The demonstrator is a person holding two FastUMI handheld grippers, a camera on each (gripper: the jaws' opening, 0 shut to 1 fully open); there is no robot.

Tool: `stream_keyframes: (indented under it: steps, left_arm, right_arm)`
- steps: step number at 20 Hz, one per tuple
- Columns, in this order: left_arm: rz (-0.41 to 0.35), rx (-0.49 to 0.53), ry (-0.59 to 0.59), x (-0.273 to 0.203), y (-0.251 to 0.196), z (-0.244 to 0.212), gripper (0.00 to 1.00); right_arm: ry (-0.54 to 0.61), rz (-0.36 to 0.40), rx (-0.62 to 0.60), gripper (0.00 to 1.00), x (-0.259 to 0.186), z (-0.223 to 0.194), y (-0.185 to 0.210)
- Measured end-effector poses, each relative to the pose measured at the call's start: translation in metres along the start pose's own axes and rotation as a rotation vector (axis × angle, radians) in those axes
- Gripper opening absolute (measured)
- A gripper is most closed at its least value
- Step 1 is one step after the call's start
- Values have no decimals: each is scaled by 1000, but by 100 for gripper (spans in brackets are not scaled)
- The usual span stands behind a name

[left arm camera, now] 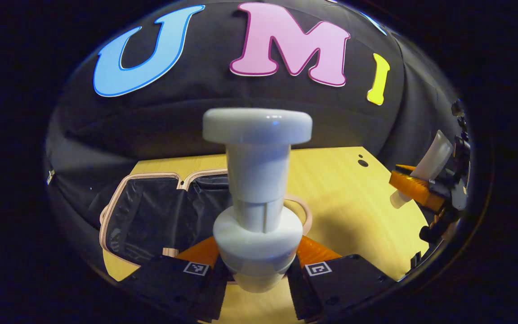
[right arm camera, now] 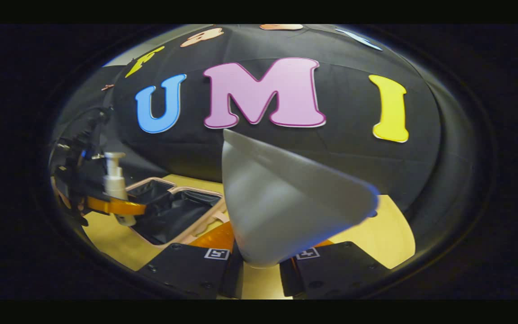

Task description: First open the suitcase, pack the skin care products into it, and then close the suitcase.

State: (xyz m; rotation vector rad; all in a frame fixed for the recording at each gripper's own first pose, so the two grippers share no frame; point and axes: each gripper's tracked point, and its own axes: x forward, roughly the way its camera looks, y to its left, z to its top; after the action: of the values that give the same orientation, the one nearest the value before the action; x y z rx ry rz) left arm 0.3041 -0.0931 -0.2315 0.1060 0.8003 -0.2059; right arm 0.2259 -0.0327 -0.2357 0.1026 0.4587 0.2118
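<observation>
Surface (left arm camera: 353, 198): pale wood, bare to the right of the suitcase as far as its right edge in the left gripper view; a small dark hole near the far right corner. Black cloth wall close behind.

Suitcase (left arm camera: 151, 216): lying open on the left part of the surface, pink rim, dark lining, two compartments side by side. In the right gripper view it lies left of centre, its near rim just beyond the right gripper's fingers.

Left gripper (left arm camera: 259, 265): jaws closed part-way on a white pump bottle (left arm camera: 256, 202), one finger pressing each side of its lower body. Bottle upright, broad cap on top, held above the surface in front of the suitcase's right compartment. In the right gripper view the gripper sits high at far left, bottle over the suitcase's left end.

Right gripper (right arm camera: 259, 265): jaws narrowed on the lower end of a grey squeeze tube (right arm camera: 286, 207), both fingers against it; the flat crimped end flares upward and tilts right. In the left gripper view it hangs at the far right edge, off the surface.
</observation>
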Motion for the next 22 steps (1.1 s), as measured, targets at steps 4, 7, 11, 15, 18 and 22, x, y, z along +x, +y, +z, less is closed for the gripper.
stream_keyframes:
  steps: [4,7,11,15,18,22]
  left_arm:
    - [-55,-27,159,47,7,-12,62]
    - [-53,-21,262,79,13,-20,63]
    - [-23,49,400,122,1,-38,63]
    - [-44,99,486,153,-7,-34,65]
    - [-9,142,538,168,0,-31,61]
    - [32,109,518,175,7,-34,61]
  right_arm:
    - [13,50,37,32,5,7,34]
    - [12,77,33,32,5,12,50]
    - [28,91,56,32,3,10,60]
    - [21,79,53,32,0,10,57]
    - [29,67,82,32,1,8,51]
    - [45,67,106,31,11,3,52]
